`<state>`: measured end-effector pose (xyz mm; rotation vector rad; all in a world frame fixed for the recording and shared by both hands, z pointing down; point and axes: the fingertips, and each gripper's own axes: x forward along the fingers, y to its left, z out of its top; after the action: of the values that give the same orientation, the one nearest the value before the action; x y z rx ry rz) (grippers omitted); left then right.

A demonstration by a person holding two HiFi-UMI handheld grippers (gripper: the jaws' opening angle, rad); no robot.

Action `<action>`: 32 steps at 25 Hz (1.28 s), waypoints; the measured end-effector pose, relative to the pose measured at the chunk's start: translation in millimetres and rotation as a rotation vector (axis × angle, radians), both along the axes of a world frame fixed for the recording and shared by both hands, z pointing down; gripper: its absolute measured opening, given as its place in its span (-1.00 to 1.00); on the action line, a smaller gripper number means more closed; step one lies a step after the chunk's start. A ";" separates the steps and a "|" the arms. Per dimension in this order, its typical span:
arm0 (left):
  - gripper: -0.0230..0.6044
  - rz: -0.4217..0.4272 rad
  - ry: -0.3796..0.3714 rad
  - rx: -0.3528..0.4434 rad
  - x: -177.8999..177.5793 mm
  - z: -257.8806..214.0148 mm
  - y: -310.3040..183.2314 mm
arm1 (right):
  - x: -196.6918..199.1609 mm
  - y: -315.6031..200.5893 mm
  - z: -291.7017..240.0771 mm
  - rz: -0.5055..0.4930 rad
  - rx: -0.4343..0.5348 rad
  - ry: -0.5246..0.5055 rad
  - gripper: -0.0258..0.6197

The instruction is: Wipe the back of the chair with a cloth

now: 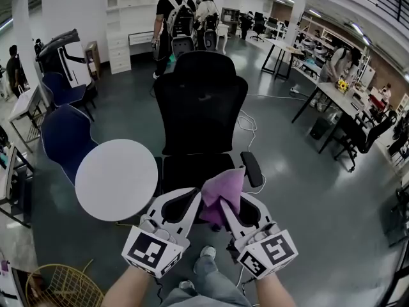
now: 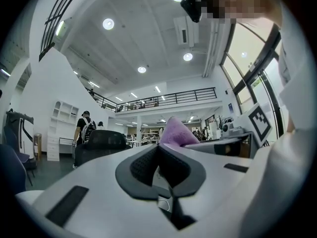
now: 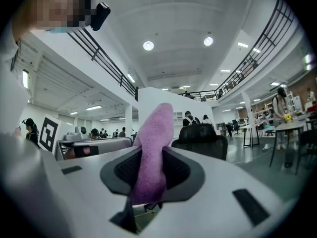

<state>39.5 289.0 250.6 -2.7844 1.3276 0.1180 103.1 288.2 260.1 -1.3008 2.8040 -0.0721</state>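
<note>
Step in hand is judged as approach: cloth is gripped, wiping not yet begun. The purple cloth (image 1: 222, 190) is clamped between the jaws of the right gripper (image 1: 225, 204), and a fold of it is seen standing up past the jaw tips in the right gripper view (image 3: 151, 152). The left gripper (image 1: 190, 200) is held just beside it with jaws closed together and nothing seen between them; the cloth only shows beyond them (image 2: 176, 133). The black chair is set straight ahead with its seat (image 1: 185, 171) turned toward the person, and the chair back (image 1: 200, 101) is upright and well apart from both grippers. Next move is judged to need the cloth carried up and forward over the seat and pressed flat on the back; the mesh-like face may snag the loose fold. A white round table (image 1: 116, 179) stands just left of the seat. The room is an open office with a grey floor (image 1: 300, 171), blue chairs (image 1: 64, 133), desks and people (image 1: 172, 18) at the far end.
</note>
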 end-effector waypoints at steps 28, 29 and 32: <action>-0.89 -0.064 0.012 0.008 13.0 -11.5 -252.5 | 0.6 -246.6 3.7 -0.078 -0.015 -0.020 -0.60; -0.89 -0.055 0.014 0.007 10.1 -10.8 -258.7 | -2.5 -252.2 4.2 -0.069 -0.016 -0.019 -0.60; -0.89 -0.024 0.019 0.005 -6.6 -12.8 -277.8 | -20.3 -269.3 2.5 -0.040 -0.019 -0.015 -0.60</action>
<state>32.9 11.2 237.9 -2.7690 1.3630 0.1470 82.9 19.0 262.6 -1.2424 2.8238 -0.1095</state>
